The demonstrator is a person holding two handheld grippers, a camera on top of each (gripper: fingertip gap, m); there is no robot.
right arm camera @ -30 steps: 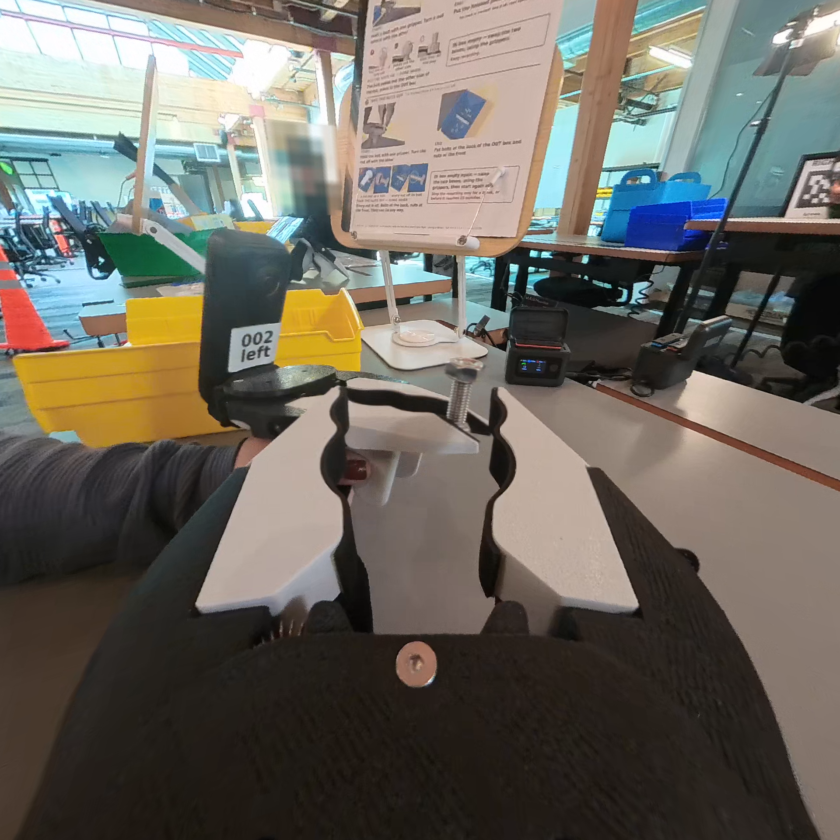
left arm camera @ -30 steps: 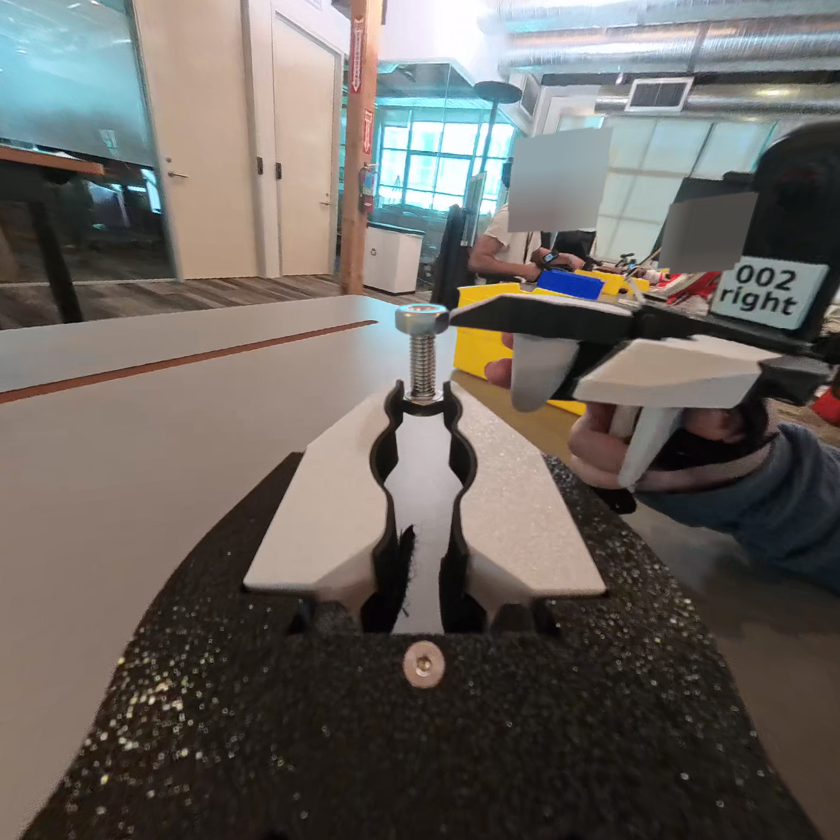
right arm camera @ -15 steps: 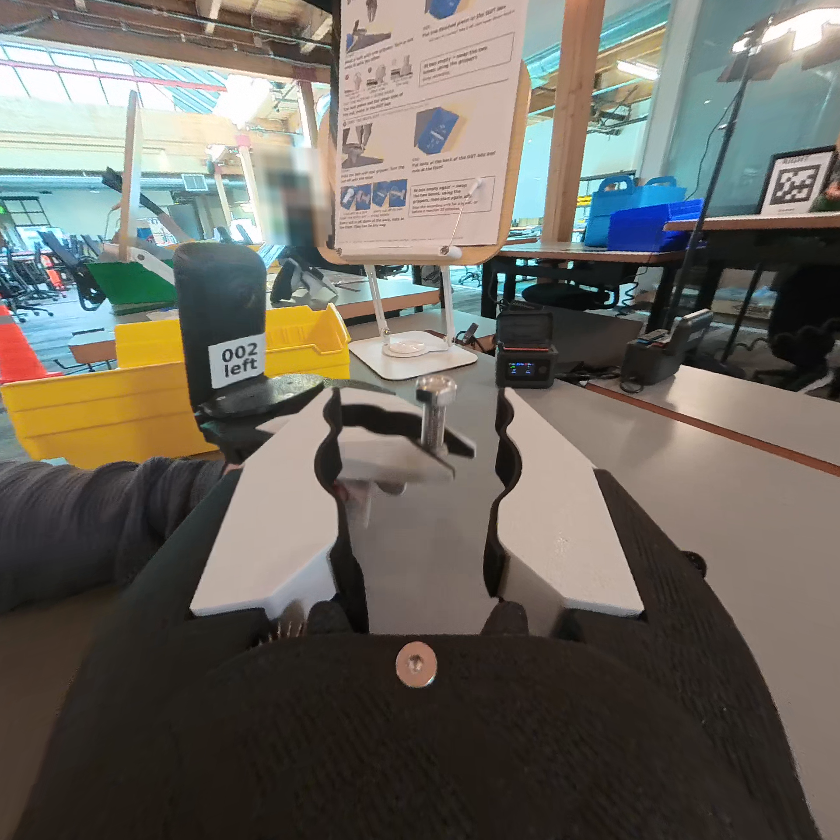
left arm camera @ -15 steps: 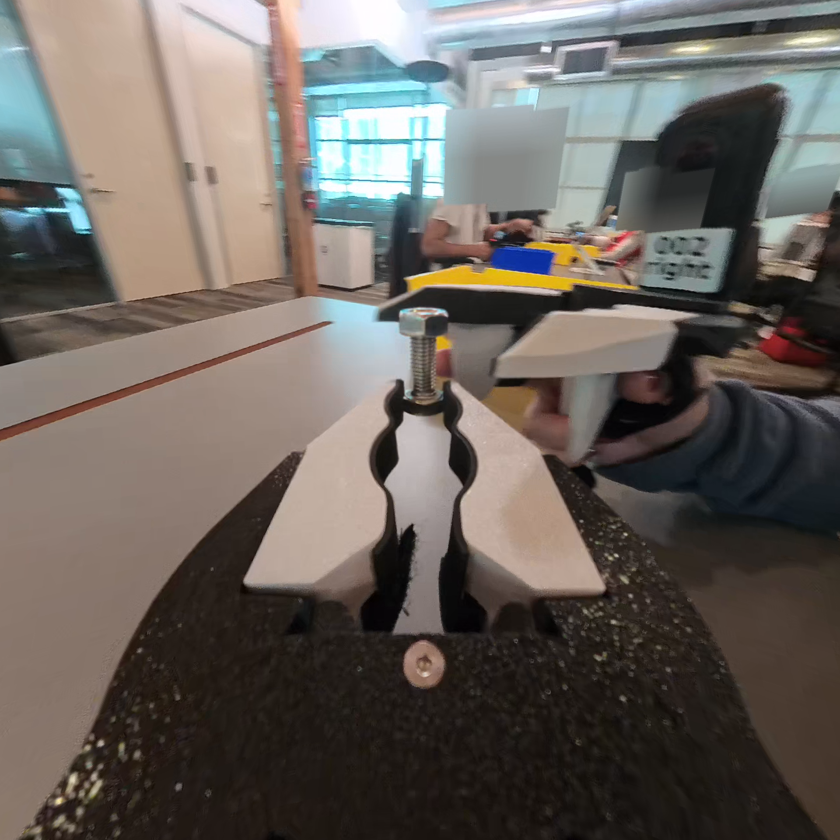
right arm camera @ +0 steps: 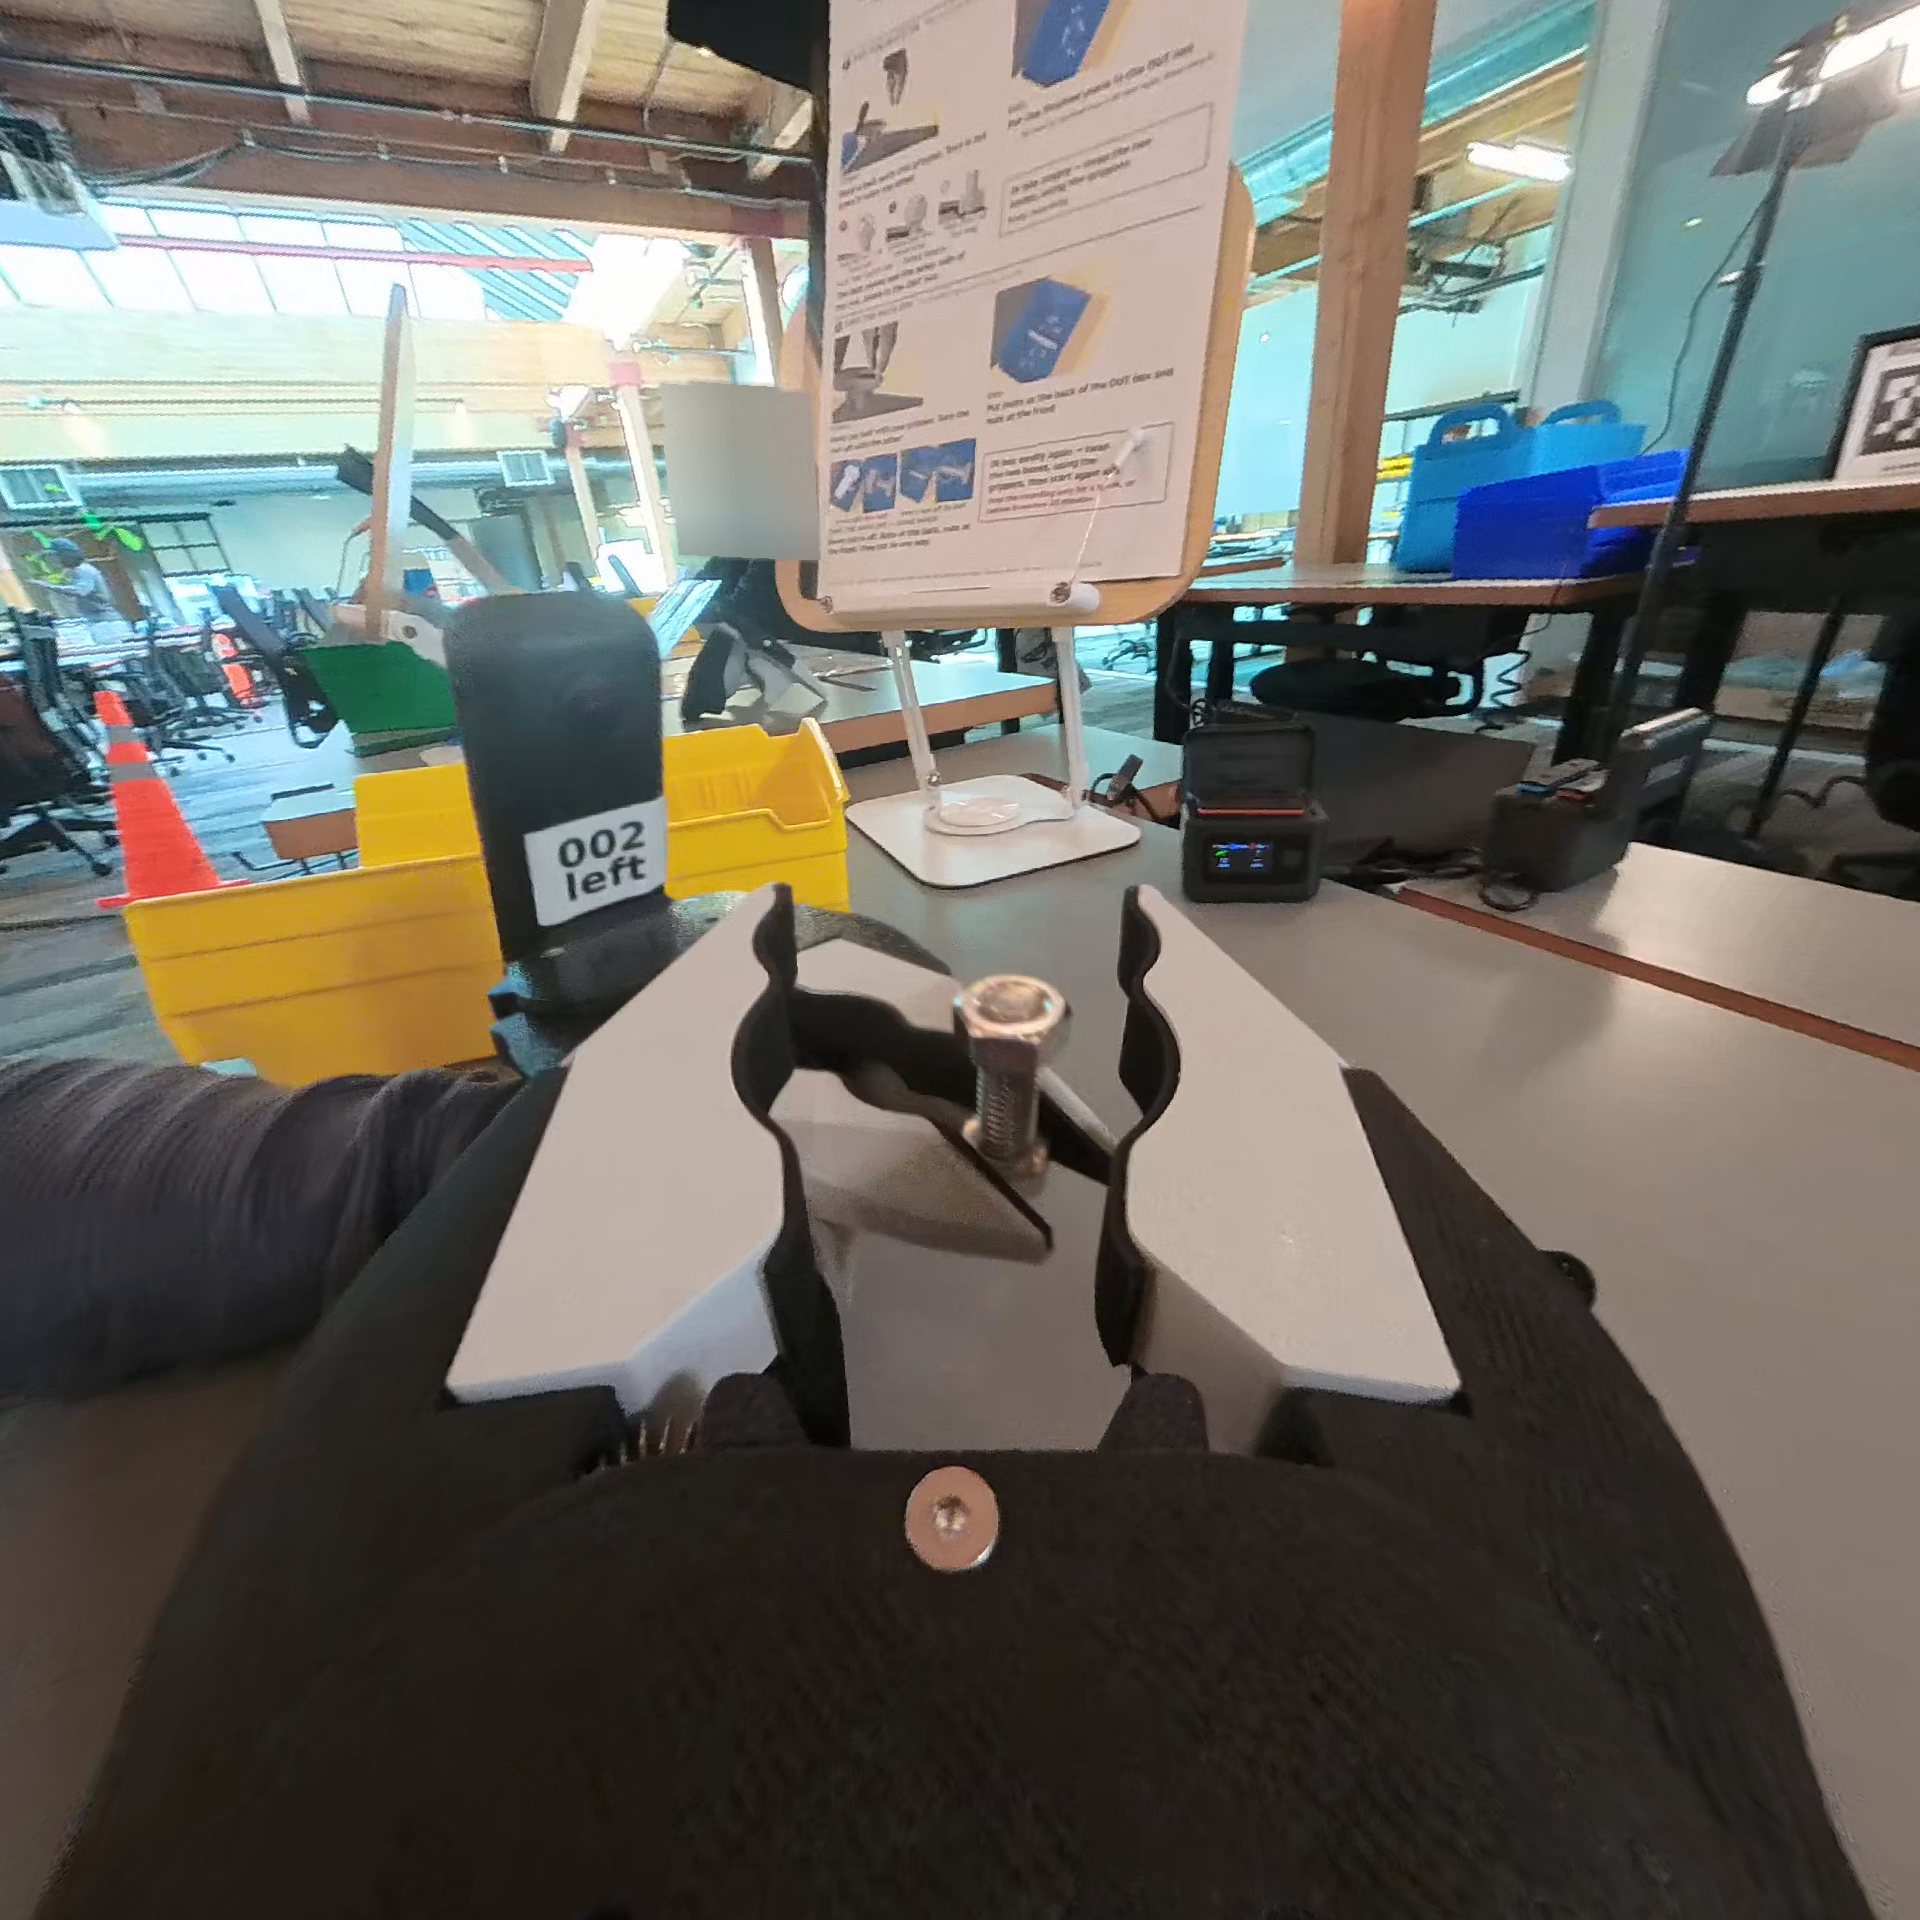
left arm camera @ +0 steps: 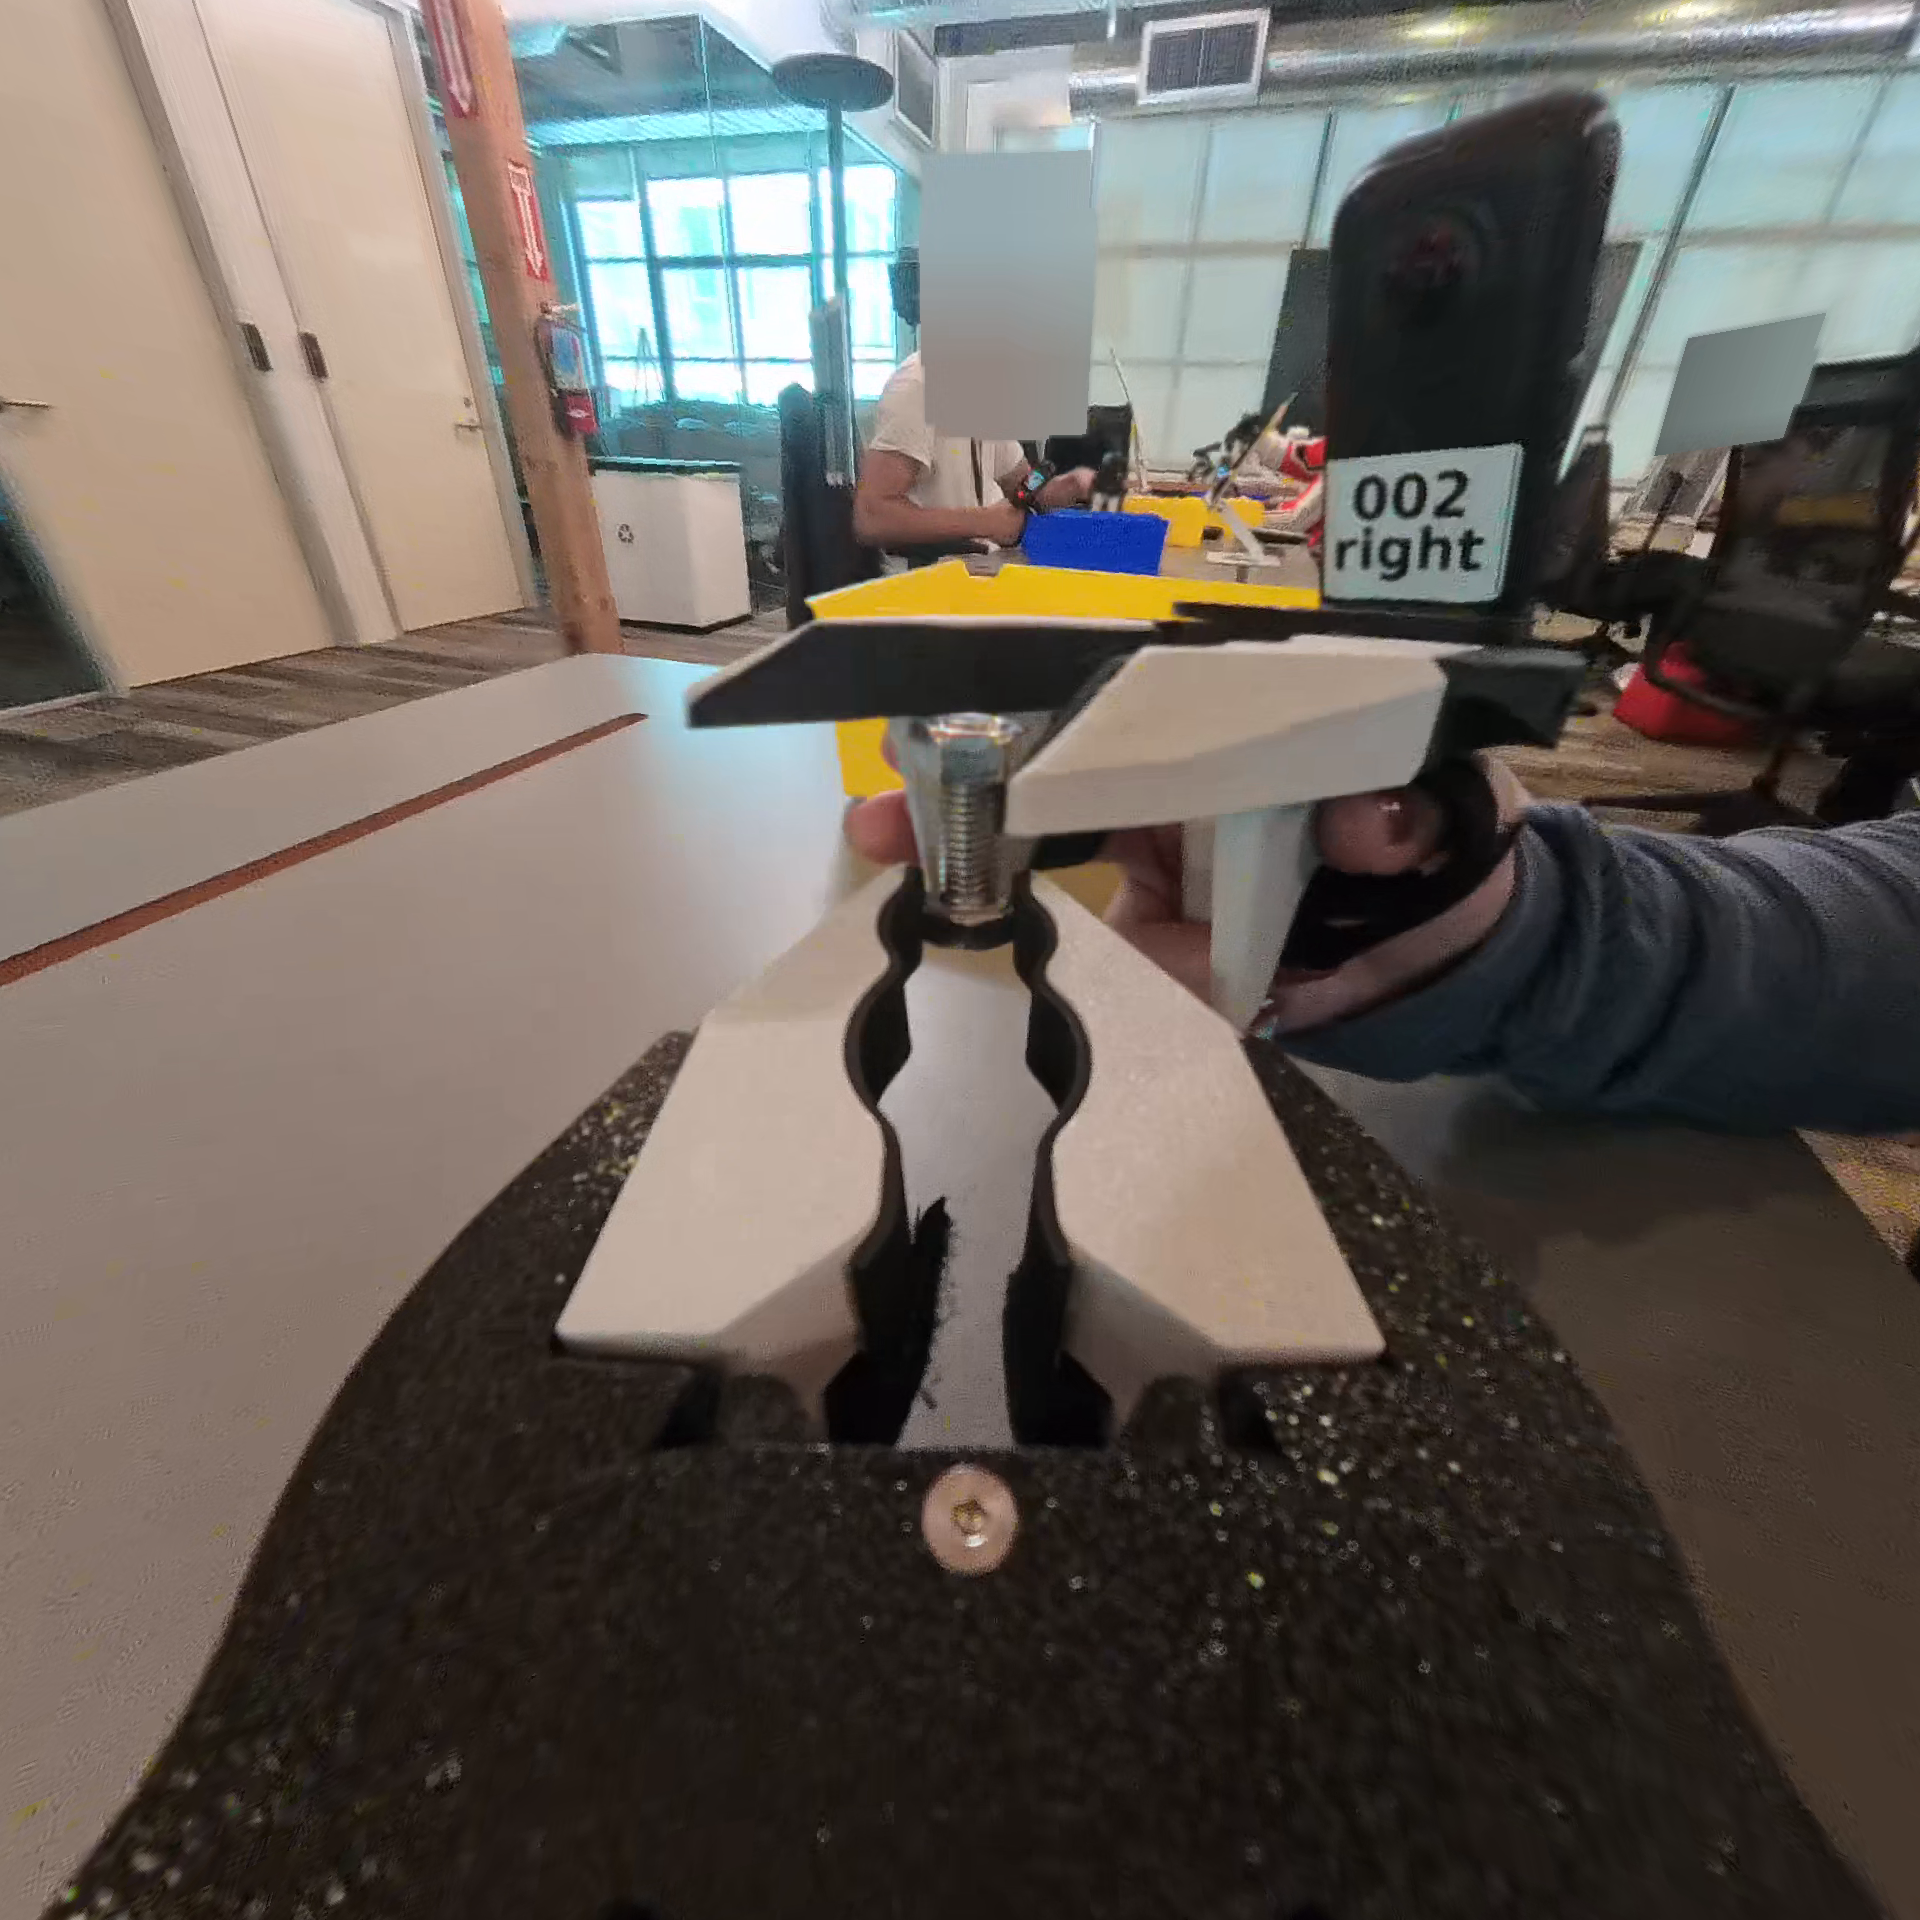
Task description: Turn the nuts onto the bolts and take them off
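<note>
A silver hex-head bolt stands upright with its head up. My left gripper is shut on its lower end, above the grey table. A thin silver nut shows at the foot of the thread, right at the left fingertips. My right gripper is open. The bolt head sits between its two fingers and touches neither. In the left wrist view the right gripper's white finger comes in from the right, level with the head.
Yellow bins stand behind the left gripper. A board with a paper sheet on a white stand, a black box with a small screen and a charger sit at the table's far side. A person sits at a far desk. There is about 6 centimetres between the tips of the two grippers.
My right gripper has moved in from beside the bolt until its open fingers straddle the bolt head. My left gripper still holds the bolt upright.
</note>
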